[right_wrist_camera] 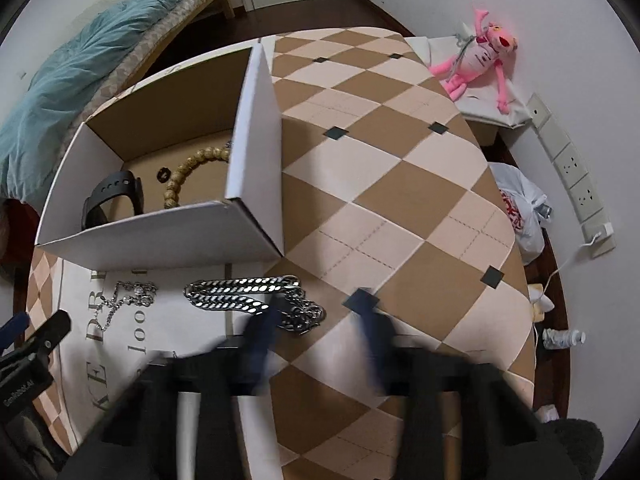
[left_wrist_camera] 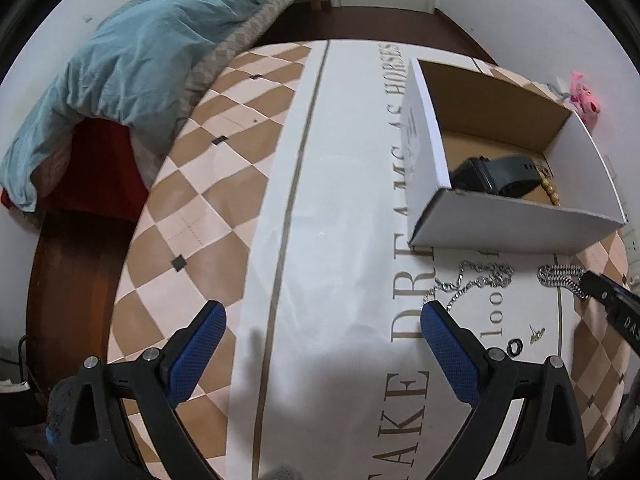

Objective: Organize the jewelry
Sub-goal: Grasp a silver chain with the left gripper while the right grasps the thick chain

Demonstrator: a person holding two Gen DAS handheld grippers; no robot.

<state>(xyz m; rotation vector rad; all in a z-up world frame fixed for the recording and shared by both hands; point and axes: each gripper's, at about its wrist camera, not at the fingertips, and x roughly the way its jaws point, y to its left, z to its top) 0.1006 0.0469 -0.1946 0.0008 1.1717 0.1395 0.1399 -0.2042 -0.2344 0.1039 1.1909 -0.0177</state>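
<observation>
Blue-padded left gripper [left_wrist_camera: 320,308], jaws wide with nothing between them, hangs over a cloth [left_wrist_camera: 340,200] printed "AKE DRE…AMS AS HORSES" and "100". Right gripper [right_wrist_camera: 316,316] is motion-blurred; its fingers show a gap and grip nothing, one finger over the end of a heavy chain [right_wrist_camera: 240,294]. Its side reads "DAS", cut off at the picture's edge.

All loose jewelry lies in front of the box [right_wrist_camera: 160,240]:
- heavy chain, folded, just before the box's right front corner
- thin necklace [left_wrist_camera: 476,280], tangled, just left of the heavy chain
- small earring [left_wrist_camera: 536,334] and black ring [left_wrist_camera: 514,347], farther out from the box, near the left gripper's right finger

Inside the open white box lie a black watch [right_wrist_camera: 116,196] at the front left and a bead bracelet [right_wrist_camera: 192,168] toward the right wall. A printed label on the box's left wall is too small to read.

Beyond the box, a pink toy [right_wrist_camera: 480,56] sits to its right and a blue blanket [left_wrist_camera: 140,60] covers a bed to its left.
</observation>
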